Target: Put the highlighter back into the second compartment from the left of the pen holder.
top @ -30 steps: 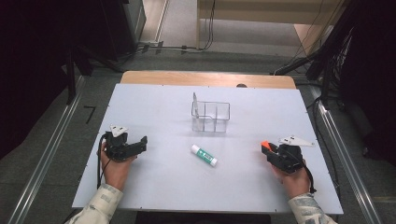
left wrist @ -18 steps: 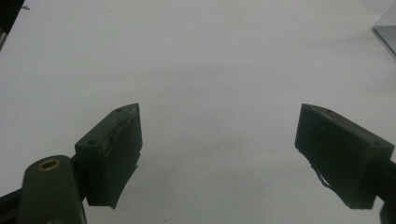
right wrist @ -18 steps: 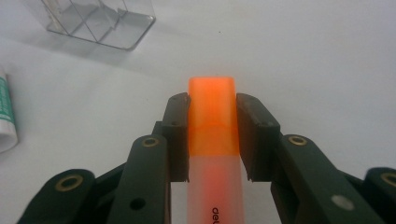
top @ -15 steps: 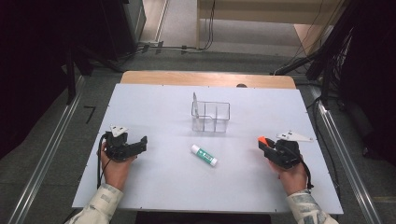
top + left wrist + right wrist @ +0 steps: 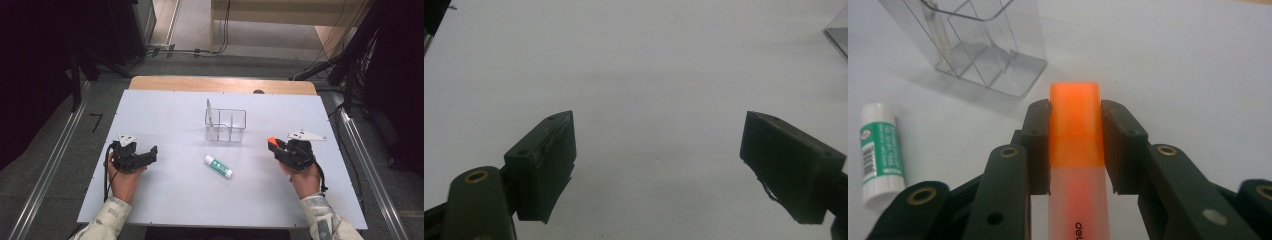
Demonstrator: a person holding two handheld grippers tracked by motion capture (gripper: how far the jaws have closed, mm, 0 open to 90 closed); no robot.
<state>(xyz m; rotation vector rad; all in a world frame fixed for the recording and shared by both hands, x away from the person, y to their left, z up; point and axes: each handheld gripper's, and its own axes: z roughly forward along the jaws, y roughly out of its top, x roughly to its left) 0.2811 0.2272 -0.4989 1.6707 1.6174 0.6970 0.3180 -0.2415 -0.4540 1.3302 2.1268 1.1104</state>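
An orange highlighter is clamped in the right tongs at the right of the frame, not yet carried to the clear organizer at centre, while the left tongs are held wide and empty over the worktop and a glue stick is left lying.

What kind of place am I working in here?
Probably a lab or recording workspace: a white table on bare grey floor with cables behind, holding just a clear organizer and glue stick.
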